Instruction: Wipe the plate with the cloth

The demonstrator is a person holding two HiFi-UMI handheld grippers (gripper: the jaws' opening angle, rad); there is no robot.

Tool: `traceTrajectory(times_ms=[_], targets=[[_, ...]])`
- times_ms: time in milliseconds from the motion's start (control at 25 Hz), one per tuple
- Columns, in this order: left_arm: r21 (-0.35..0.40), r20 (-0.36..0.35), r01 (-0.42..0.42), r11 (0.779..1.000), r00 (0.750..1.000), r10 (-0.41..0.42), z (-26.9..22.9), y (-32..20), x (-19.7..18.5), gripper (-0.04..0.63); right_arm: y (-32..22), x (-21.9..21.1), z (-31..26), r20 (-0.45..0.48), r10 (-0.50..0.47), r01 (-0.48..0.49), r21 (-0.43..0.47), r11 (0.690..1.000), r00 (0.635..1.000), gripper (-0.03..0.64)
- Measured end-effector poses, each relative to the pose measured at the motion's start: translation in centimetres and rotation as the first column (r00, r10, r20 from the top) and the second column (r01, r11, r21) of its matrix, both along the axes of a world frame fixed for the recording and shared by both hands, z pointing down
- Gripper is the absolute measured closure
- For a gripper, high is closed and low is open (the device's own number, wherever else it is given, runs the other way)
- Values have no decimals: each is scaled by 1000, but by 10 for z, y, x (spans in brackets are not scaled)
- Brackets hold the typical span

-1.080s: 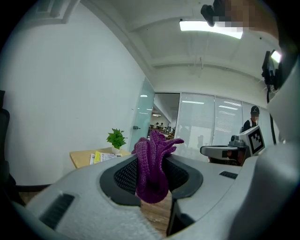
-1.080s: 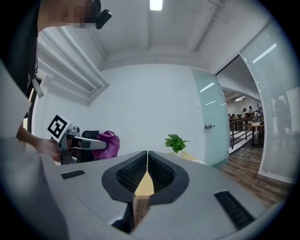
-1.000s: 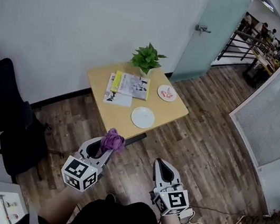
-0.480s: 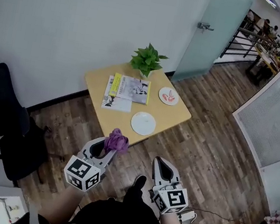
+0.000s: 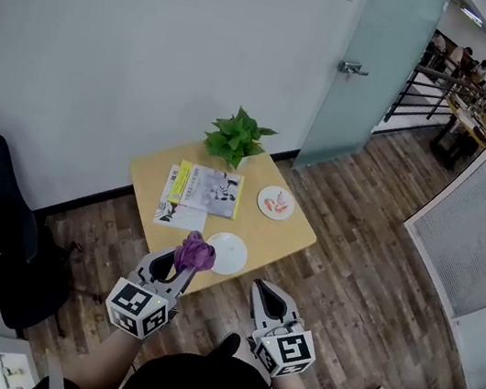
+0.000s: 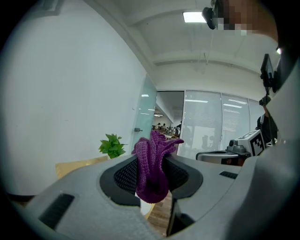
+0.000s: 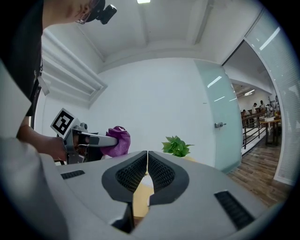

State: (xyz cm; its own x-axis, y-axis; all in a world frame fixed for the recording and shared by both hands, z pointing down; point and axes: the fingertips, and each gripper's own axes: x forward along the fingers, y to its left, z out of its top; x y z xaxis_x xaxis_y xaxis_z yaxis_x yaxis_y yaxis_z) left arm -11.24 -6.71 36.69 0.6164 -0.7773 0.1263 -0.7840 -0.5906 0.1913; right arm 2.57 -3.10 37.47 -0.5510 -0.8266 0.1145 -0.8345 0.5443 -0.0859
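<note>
The left tool (image 5: pixel 176 265) is clamped on a bunched purple cloth (image 5: pixel 195 250), which sticks out past its tips. The right tool (image 5: pixel 262 288) is shut, with nothing between its jaws. The white plate (image 5: pixel 226 253) lies on the counter (image 5: pixel 287 236) just ahead of the left tool and slightly to its right, near the counter's closest edge. The step in hand looks like the approach. The cloth should land on the plate's middle with light pressure, and the right tool could steady the rim against sliding.
</note>
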Motion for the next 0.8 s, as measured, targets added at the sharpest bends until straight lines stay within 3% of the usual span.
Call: traceTrajectory(times_ms=[440, 800], targets=[[4, -8, 20, 1000, 1000, -20, -10, -77, 97, 468, -81, 89, -2, 20, -41, 41, -1, 999, 999, 607], [-60, 4, 87, 994, 996, -87, 16, -96, 85, 468, -115, 100, 13, 58, -34, 36, -32, 999, 998, 607]])
